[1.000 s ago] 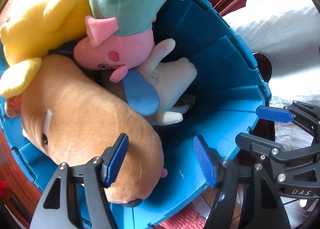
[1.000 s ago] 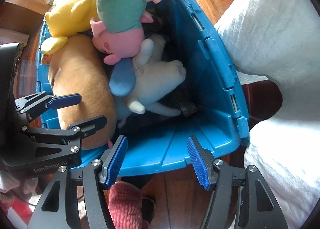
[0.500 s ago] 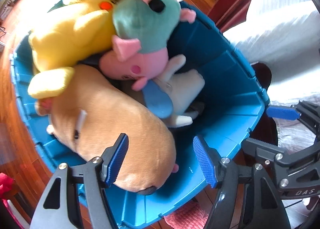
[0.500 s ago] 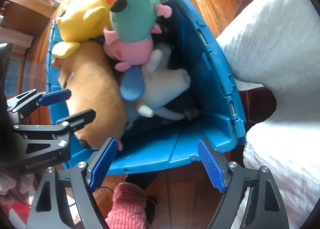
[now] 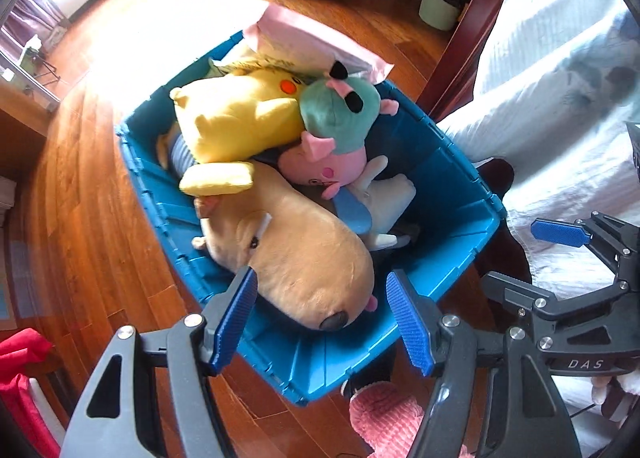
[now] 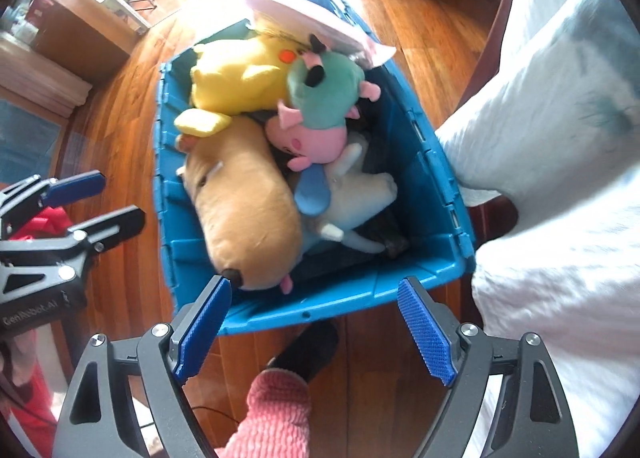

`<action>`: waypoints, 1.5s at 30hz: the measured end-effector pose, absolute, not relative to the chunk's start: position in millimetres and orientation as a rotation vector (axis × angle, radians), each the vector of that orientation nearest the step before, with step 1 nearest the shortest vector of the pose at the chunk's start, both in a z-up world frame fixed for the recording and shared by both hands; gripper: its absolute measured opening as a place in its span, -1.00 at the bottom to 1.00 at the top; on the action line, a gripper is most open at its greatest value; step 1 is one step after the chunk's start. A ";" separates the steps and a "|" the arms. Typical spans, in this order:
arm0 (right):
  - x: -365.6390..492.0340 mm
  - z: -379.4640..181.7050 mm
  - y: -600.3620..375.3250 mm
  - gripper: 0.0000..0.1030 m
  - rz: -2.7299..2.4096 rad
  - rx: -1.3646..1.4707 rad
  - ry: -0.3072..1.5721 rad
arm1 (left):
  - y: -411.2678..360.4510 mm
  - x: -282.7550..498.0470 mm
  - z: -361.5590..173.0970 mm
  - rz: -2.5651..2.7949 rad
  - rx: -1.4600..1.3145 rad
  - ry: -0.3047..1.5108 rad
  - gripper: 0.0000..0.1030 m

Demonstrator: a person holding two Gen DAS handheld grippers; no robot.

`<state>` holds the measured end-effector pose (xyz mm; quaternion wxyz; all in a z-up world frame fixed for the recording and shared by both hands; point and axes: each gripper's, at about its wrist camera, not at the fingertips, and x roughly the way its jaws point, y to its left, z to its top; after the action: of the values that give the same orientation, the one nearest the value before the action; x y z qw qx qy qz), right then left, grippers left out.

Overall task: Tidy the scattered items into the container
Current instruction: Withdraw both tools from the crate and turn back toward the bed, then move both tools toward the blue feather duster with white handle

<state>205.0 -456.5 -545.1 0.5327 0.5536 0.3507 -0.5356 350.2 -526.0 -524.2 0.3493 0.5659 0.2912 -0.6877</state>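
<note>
Both claws hang above the blue bin (image 5: 452, 194) on the wooden floor (image 5: 92, 218), empty. The left gripper (image 5: 322, 322) has its jaws spread, and the right gripper (image 6: 316, 326) is spread wider. Inside the bin lie a tan dog plush (image 5: 304, 254), a yellow plush (image 5: 236, 118), a pink-and-green pig plush (image 5: 336, 138) and a pale plush (image 5: 388, 198) with a blue ear, piled touching one another.

Plush toys (image 5: 296, 258) piled in bin (image 5: 452, 194) on floor (image 5: 80, 198), beside bed (image 5: 560, 106)
</note>
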 end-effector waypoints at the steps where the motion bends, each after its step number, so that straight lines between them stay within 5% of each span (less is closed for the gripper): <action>1: 206.3 -536.6 -454.5 0.67 -1.280 1.311 0.841 | -523.7 353.4 -514.5 -1.778 1.461 0.744 0.29; 9: 207.1 -453.9 -430.3 0.67 -1.245 1.261 0.773 | -511.5 386.1 -416.7 -1.824 1.472 0.597 0.30; 17: 206.5 -378.8 -377.0 0.67 -1.317 1.143 0.774 | -510.2 438.9 -383.6 -1.763 1.518 0.512 0.30; 21: 201.6 -322.0 -348.1 0.67 -1.457 1.069 0.633 | -527.3 444.3 -350.8 -1.810 1.429 0.462 0.29; 33: 212.0 -186.1 -165.1 0.67 -2.003 0.949 0.310 | -445.7 358.0 -235.1 -2.302 1.356 0.241 0.30; 45: 141.3 -134.9 74.9 0.80 -2.545 1.064 0.040 | -261.8 158.1 -166.0 -2.717 1.378 0.003 0.30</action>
<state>141.3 74.9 -134.9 0.1900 0.3787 0.0141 -0.9057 158.1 -261.8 -166.0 0.0476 0.4519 0.0011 -0.8908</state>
